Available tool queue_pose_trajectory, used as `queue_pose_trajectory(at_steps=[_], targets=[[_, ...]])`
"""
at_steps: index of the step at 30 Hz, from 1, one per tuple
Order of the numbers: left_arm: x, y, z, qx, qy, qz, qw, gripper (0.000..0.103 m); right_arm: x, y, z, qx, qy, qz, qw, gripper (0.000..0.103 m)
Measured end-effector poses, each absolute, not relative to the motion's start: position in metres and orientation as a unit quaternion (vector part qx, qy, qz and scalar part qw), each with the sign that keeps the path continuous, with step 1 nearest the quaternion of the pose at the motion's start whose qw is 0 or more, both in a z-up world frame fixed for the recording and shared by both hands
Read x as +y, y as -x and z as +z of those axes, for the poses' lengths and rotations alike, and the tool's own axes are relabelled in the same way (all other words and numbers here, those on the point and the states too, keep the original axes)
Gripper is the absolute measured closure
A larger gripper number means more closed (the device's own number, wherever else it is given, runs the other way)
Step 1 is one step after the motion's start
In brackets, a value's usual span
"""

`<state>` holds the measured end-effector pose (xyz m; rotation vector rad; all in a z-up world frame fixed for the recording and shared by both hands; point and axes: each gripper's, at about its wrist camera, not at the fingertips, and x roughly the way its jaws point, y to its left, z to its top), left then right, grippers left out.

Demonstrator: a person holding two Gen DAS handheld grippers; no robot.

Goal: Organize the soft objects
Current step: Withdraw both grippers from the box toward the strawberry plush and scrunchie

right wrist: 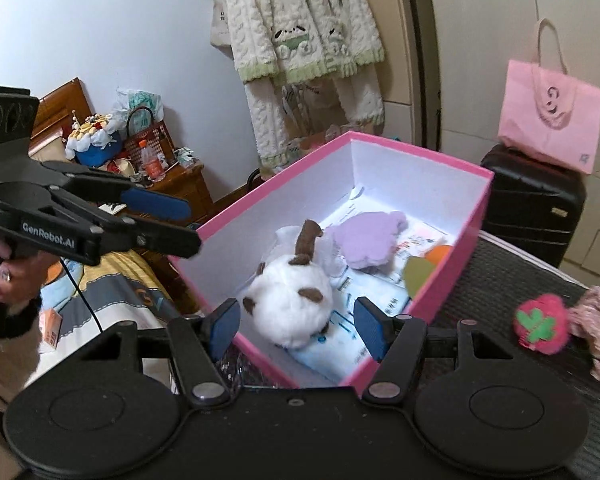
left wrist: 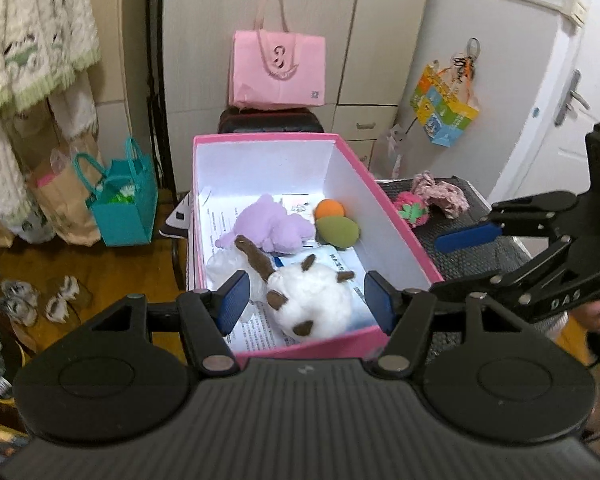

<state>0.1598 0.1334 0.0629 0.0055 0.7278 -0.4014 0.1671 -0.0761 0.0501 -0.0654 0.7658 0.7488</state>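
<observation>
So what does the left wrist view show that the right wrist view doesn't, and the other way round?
Only the left wrist view shows the teal bag on the floor, the slippers and the door.

Only the right wrist view shows the hand holding the left gripper, the bed and the cluttered wooden nightstand.

Both show the pink box holding the white plush and purple plush, the strawberry toy outside it, and the pink tote.

The pink box's near wall [right wrist: 420, 312] hides part of the green ball [right wrist: 418, 274] and most of the orange ball [right wrist: 440, 254].
</observation>
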Motion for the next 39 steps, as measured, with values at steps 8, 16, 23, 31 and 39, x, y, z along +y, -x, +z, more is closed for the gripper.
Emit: queue_pose_trajectory(at_steps=[8,16,23,31,39], targets=[[0.111,-0.125,0.080,0.344,-0.062,-0.203,0.915,0.040,-0.116,-0.123,0.063,0.366,0.034,0.356,0.859,0.035],[0.086,-0.104,0.080,0.355,-0.083,-0.220,0.905,0.040,-0.155,-0.087,0.057,0.367,0.025,0.318,0.874,0.035],[0.046,-0.087,0.079,0.341,-0.112,-0.258,0.897,0.039,-0.187,-0.057,0.066,0.328,0.027,0.279,0.902,0.035],[0.002,-0.094,0.073,0.322,-0.119,-0.305,0.888,0.039,-0.223,-0.053,0.068,0.303,0.038,0.224,0.925,0.033],[-0.036,-0.117,0.066,0.296,-0.111,-0.304,0.899,0.039,-0.258,-0.075,0.055,0.294,0.027,0.198,0.935,0.031]])
